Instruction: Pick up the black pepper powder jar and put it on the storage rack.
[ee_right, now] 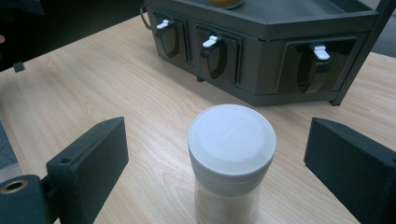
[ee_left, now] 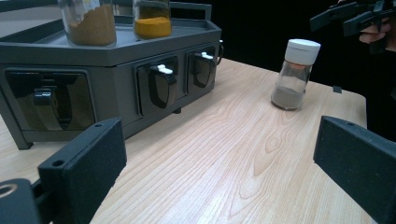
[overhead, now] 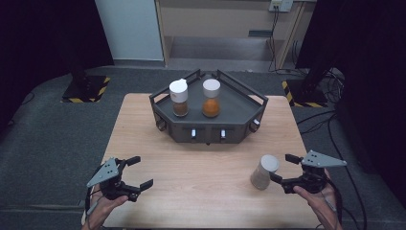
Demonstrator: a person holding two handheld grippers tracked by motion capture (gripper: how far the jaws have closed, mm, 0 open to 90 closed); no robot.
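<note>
A glass spice jar [overhead: 264, 171] with a white lid and pale grey powder stands on the wooden table [overhead: 201, 182] at the front right. My right gripper [overhead: 282, 167] is open beside it. In the right gripper view the jar [ee_right: 231, 149] stands between the two black jaws, with a gap on each side. My left gripper [overhead: 142, 171] is open at the front left with nothing between its fingers. From the left gripper view the jar [ee_left: 294, 74] is far off to the right, with the right gripper [ee_left: 355, 16] above it.
A dark grey railed rack [overhead: 239, 112] sits at the table's back middle, with small latched doors [ee_left: 161, 84] on its front faces. On it stand a jar of brown spice [overhead: 179, 98] and a jar of orange spice [overhead: 211, 98]. Bare wood lies between the grippers.
</note>
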